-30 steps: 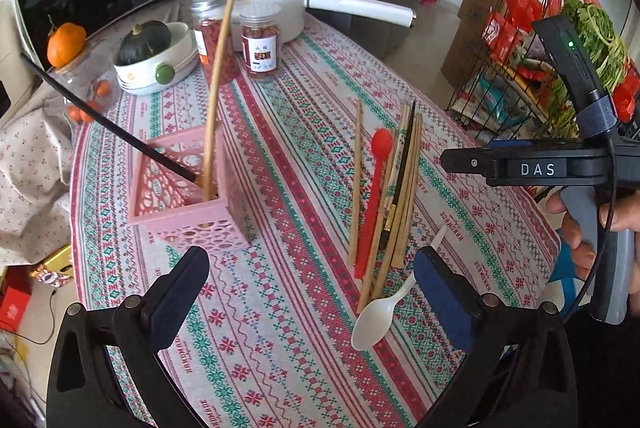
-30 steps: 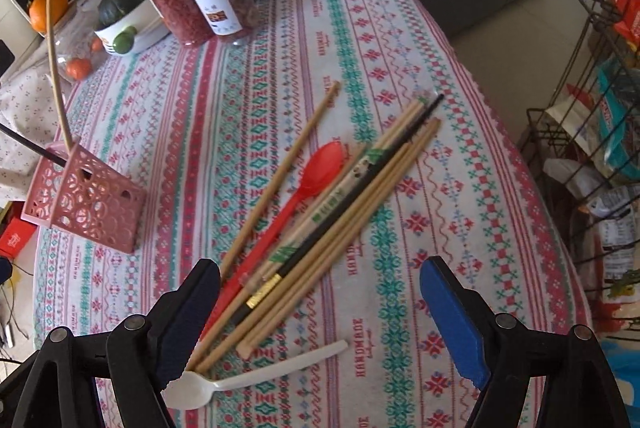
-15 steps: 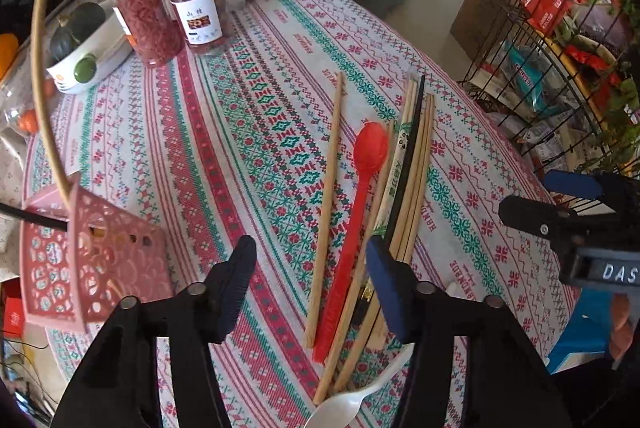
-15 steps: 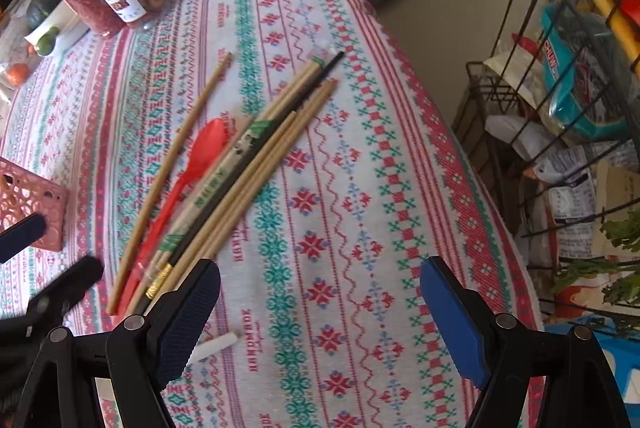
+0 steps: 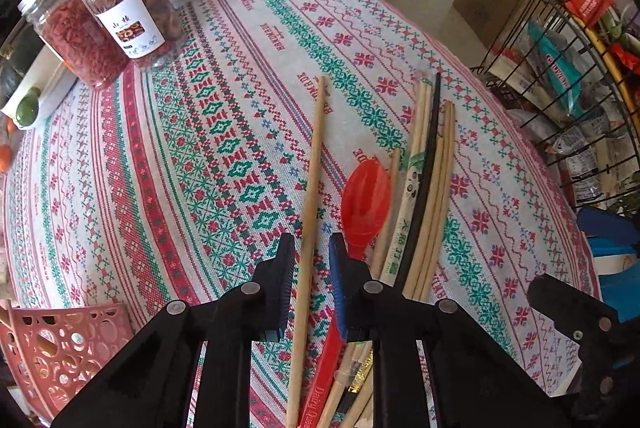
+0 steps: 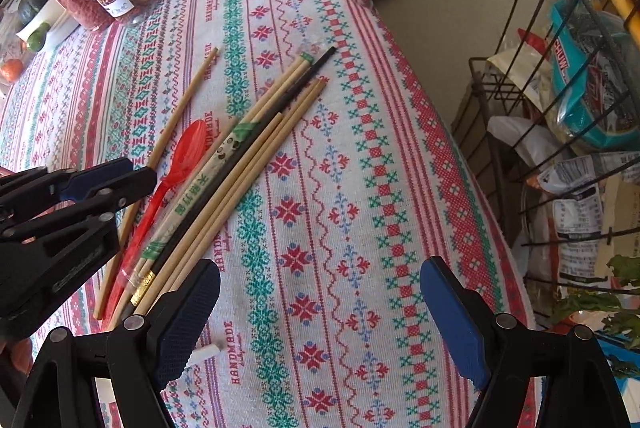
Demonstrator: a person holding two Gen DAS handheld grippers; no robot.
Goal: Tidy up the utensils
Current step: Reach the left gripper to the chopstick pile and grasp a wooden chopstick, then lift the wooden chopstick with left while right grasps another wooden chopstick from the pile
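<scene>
At the far left sits the pink basket (image 5: pixel 60 348). Next, the left gripper (image 5: pixel 310 260) points down at the table, and its jaws have just been closing around one lone wooden chopstick (image 5: pixel 314 164) (a little gap still shows each side). Right of it lie the red spoon (image 5: pixel 366 204) and more chopsticks (image 5: pixel 430 196). The right gripper (image 6: pixel 320 298) stays wide open, holding nothing, above the tablecloth (image 6: pixel 340 148).

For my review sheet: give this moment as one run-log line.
left gripper: jaws just closing around lone chopstick, small gap left | right gripper: open, empty | pink basket: left of it
</scene>
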